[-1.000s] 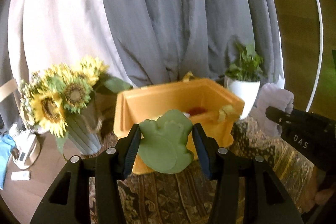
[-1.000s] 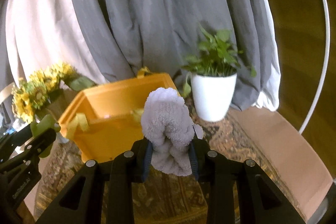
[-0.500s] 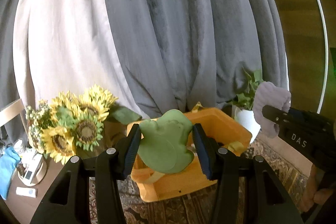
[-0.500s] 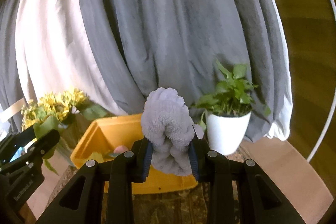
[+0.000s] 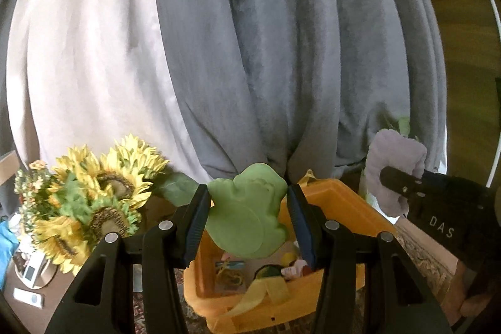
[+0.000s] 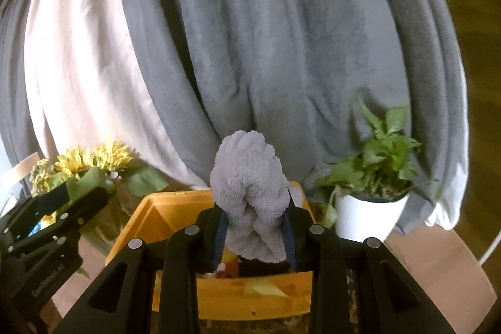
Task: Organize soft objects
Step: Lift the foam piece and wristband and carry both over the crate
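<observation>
My left gripper (image 5: 247,218) is shut on a green soft toy (image 5: 247,215) and holds it above the orange bin (image 5: 360,208). My right gripper (image 6: 254,227) is shut on a fluffy grey cloth (image 6: 249,193) and holds it over the same orange bin (image 6: 162,212). The bin holds several small items (image 5: 281,268). The right gripper with the grey cloth (image 5: 391,165) shows at the right of the left wrist view. The left gripper (image 6: 78,196) shows at the left of the right wrist view.
A sunflower bouquet (image 5: 94,202) stands left of the bin. A potted green plant in a white pot (image 6: 369,208) stands right of it. Grey and white curtains (image 6: 250,36) hang behind. A patterned cloth (image 5: 422,268) covers the table. Small white devices (image 5: 29,274) lie far left.
Both grippers have risen and moved forward over the bin; its inside now shows from above. Both grips are unchanged.
</observation>
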`<state>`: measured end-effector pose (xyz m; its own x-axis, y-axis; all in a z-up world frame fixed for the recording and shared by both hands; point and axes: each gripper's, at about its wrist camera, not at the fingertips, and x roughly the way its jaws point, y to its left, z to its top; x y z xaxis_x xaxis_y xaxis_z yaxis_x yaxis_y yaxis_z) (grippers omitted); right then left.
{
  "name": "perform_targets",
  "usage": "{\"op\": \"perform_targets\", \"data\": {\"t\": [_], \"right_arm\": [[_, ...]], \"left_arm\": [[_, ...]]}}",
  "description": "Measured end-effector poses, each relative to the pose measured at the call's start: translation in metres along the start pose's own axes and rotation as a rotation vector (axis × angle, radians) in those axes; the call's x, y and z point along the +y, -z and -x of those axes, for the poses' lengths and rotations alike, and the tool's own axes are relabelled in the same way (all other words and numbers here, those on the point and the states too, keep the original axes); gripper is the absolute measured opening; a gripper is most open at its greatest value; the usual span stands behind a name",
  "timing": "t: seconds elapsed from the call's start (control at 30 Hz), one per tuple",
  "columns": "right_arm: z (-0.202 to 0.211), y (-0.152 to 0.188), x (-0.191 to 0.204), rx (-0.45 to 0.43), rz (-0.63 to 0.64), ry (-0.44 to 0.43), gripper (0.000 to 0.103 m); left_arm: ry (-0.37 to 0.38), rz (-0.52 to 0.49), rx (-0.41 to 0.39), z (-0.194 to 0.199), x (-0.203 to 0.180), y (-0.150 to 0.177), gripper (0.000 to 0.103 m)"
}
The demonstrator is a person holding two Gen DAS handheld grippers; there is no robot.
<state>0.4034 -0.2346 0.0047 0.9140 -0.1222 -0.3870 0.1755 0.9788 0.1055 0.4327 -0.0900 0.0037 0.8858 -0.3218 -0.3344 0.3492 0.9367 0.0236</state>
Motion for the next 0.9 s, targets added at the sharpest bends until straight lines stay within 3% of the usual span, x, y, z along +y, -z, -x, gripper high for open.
{"op": "perform_targets", "data": {"t": [0.5, 0.9], "right_arm": [[-0.080, 0.005, -0.001, 0.149, -0.019, -0.057, 0.032], [-0.125, 0.021, -0.002, 0.284, -0.013, -0.080, 0.032]], "left_arm": [[0.001, 0.008, 0.087, -0.066, 0.003, 0.005, 0.050], [0.004, 0.019, 0.202, -0.110, 0.007, 0.021, 0.050]]}}
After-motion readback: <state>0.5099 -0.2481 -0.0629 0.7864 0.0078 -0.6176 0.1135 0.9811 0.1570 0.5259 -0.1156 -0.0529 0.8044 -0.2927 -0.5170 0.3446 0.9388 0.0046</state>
